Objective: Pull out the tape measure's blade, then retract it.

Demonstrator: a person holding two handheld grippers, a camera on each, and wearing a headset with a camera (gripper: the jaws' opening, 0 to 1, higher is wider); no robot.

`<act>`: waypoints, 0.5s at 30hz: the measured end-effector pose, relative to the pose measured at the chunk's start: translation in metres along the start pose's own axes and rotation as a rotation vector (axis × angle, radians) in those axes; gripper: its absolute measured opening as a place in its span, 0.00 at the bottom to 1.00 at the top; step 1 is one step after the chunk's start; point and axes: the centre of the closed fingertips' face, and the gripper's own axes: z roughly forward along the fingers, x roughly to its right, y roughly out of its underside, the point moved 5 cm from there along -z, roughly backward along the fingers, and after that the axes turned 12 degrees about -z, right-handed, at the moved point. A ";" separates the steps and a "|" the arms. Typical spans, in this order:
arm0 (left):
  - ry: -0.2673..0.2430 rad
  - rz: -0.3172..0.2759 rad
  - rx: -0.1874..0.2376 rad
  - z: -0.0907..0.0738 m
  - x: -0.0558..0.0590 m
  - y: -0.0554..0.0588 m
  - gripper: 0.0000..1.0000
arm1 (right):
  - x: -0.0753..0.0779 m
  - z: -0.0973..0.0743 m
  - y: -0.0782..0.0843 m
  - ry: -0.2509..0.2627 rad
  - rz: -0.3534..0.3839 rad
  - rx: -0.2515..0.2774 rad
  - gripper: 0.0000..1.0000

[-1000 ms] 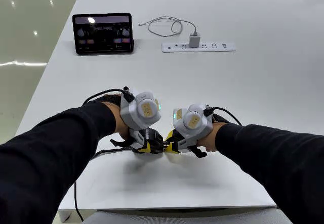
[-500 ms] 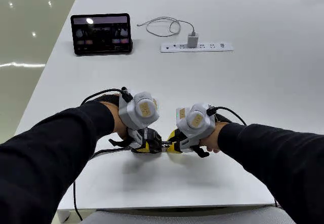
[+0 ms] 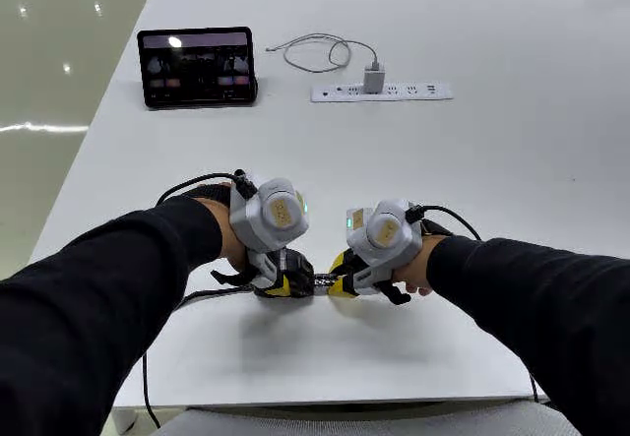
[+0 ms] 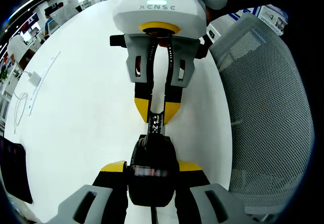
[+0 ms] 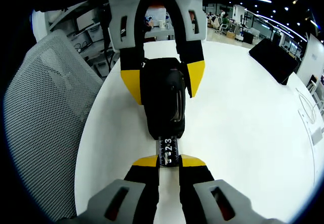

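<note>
– Left gripper view: how is the tape measure point(image 4: 152, 176) held?
– Its black case is clamped between the left gripper's point(image 4: 152, 166) yellow tips, over the table's point(image 3: 443, 160) near part.
– And the blade point(image 5: 168, 152)?
– A short numbered length is drawn out, pinched by the right gripper point(image 5: 168, 161).

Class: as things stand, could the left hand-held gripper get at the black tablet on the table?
Probably not yet: the left hand-held gripper is shut on the black tape measure case, and the black tablet stands far across the white table. Nothing lies between them, though.
</note>
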 end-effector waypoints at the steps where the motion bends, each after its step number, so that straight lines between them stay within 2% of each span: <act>1: 0.000 0.001 0.000 0.000 0.000 0.000 0.32 | 0.000 0.000 0.000 0.000 0.000 0.000 0.09; 15: 0.000 -0.002 0.001 0.000 0.000 0.000 0.32 | 0.000 -0.005 0.005 -0.001 0.015 0.002 0.09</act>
